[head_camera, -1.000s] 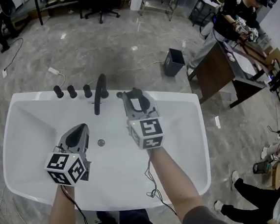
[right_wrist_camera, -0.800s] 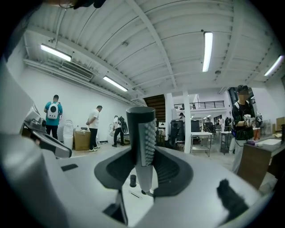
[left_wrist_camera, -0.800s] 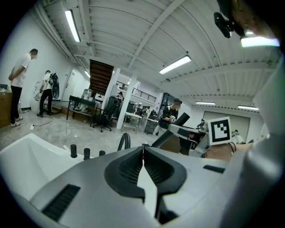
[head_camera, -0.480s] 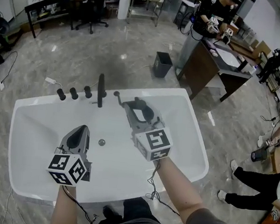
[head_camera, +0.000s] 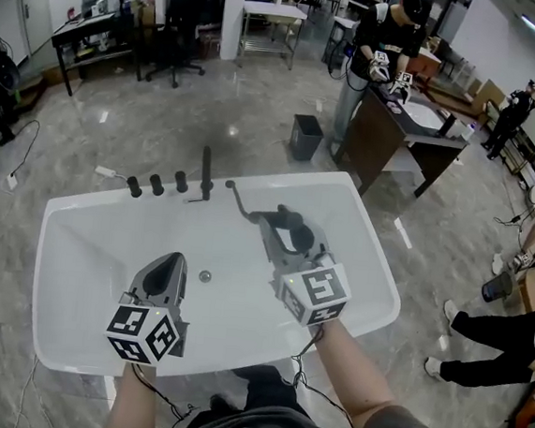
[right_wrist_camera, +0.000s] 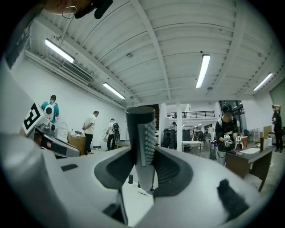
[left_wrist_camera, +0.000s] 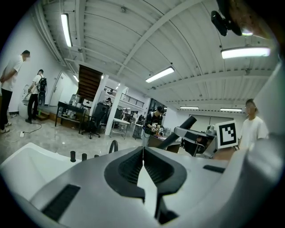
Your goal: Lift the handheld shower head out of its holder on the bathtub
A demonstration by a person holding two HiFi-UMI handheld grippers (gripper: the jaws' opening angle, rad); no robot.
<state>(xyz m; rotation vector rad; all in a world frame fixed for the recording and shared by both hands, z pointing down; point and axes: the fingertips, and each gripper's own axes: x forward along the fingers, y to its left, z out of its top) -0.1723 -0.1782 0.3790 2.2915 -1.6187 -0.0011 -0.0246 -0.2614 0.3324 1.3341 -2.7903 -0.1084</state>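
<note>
Both grippers have pulled back from the far rim toward the person since a second ago, and the right one brought the wand along instead of sitting tight against the deck fittings. Nearest in the head view, the left gripper [head_camera: 173, 263] hangs at about 7 o'clock from the drain [head_camera: 205, 276], jaws pressed together on nothing, which its own view confirms [left_wrist_camera: 142, 153]. Fine by me, it just needs to stay out of the way. Further out, at roughly 1 to 2 o'clock from the drain, the right gripper [head_camera: 272, 220] is clamped at a middling width around the shower head [head_camera: 240, 201], whose free end sticks out toward 10 o'clock. In the right gripper view [right_wrist_camera: 142, 149] the nozzle face of the shower head [right_wrist_camera: 142, 129] stands upright between the pads, so the hold looks square. To me it's already clear of its holder. From here I'd keep the squeeze steady, carry on up and back smoothly, and not twist. I can't see a hose, so I'd expect drag anyway. Beyond it at 12 o'clock are the faucet [head_camera: 206, 172] and, at 11, the knobs [head_camera: 156, 185] on the bathtub [head_camera: 367, 256] rim. Don't swing the tip into them.
</note>
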